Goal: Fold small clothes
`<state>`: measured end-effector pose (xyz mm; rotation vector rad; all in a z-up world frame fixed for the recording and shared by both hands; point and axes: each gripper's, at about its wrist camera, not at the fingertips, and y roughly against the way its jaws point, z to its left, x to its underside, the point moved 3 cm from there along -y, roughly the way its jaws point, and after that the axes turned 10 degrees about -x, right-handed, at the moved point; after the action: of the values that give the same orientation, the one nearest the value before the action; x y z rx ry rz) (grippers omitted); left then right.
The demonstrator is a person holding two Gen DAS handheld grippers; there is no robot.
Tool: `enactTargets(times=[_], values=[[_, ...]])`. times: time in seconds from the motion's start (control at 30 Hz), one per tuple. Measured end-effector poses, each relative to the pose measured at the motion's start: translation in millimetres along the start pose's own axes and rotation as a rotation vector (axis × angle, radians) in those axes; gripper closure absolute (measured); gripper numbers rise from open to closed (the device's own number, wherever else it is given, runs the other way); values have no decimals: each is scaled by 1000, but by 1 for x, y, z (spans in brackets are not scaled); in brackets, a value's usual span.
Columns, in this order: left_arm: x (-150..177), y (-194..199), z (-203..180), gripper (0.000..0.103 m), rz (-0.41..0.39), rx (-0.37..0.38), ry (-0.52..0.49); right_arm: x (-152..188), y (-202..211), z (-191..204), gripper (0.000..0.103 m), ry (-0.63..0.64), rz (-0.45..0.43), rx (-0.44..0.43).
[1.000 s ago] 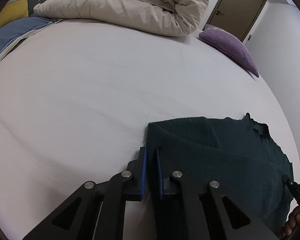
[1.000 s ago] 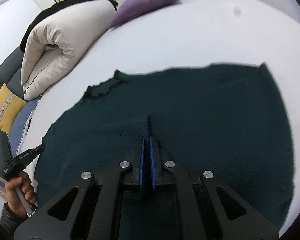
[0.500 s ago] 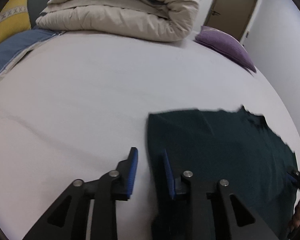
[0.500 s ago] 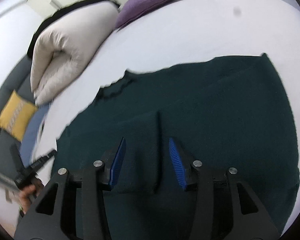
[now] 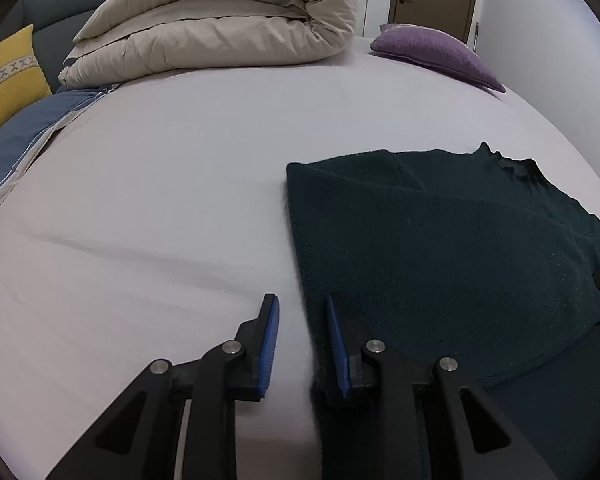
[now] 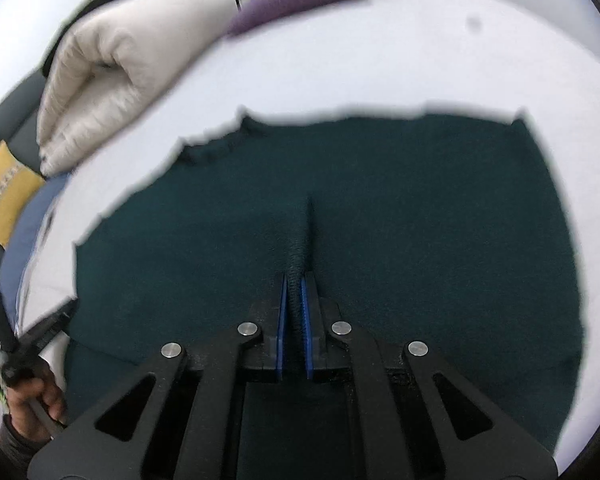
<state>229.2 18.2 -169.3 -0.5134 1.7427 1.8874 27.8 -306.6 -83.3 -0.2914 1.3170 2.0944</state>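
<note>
1. We see the dark green garment [image 5: 440, 248] lying flat on the pale bed sheet [image 5: 160, 200], its long axis running away from us toward the ragged neckline at its far side.
2. Our right gripper [image 6: 294, 312] sits over the middle of the cloth, its jaws drawn narrow on a raised pinch of the fabric, with a crease running straight ahead from the tips.
3. Our left gripper [image 5: 300, 344] stands spread wide and holds nothing; the garment's left edge passes between its fingers, the right finger over cloth, the left over bare sheet.
4. We judge the left gripper nearer the edge it must take, so closing there looks like the next need before any fold.
5. Well beyond lie the rolled beige duvet [image 5: 220, 28] and the purple cushion [image 5: 436, 52]; a yellow cushion [image 5: 4, 80] sits far left. Nothing stands between the grippers and the cloth.
6. The right view is blurred, so fine edges there are uncertain.
</note>
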Motion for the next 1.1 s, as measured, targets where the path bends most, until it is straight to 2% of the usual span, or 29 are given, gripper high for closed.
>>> enactTargets(times=[0.1, 0.17, 0.2, 0.3, 0.37, 0.47, 0.57, 0.6, 0.73, 0.8, 0.93, 1.1], values=[[-1, 0, 0, 74, -2, -8, -5, -1, 12, -3, 96, -47, -37, -41], [0, -1, 0, 73, -4, -12, -3, -1, 19, -3, 94, -43, -74, -11], [-1, 0, 1, 70, -4, -16, -2, 0, 18, -8, 93, -53, -68, 2], [0, 9, 12, 58, 7, -8, 50, 2, 21, -18, 93, -90, -46, -43], [4, 22, 23, 58, -1, 3, 87, 0, 35, -21, 84, -121, -72, -24], [16, 47, 36, 58, -14, 17, 93, 8, 72, -18, 75, -120, -137, -59], [37, 75, 49, 54, -13, 84, 127, 32, 106, -13, 59, -121, -158, -119], [44, 83, 52, 50, -8, 106, 132, 43, 116, -11, 57, -117, -159, -136], [89, 120, 56, 36, 32, 206, 104, 100, 160, -6, 56, -92, -135, -197], [110, 134, 59, 36, 61, 242, 89, 127, 177, -6, 56, -96, -119, -227], [153, 152, 72, 36, 144, 322, 131, 183, 211, -12, 56, -88, -85, -263], [189, 161, 87, 36, 241, 405, 164, 233, 242, -37, 56, -154, -60, -327]])
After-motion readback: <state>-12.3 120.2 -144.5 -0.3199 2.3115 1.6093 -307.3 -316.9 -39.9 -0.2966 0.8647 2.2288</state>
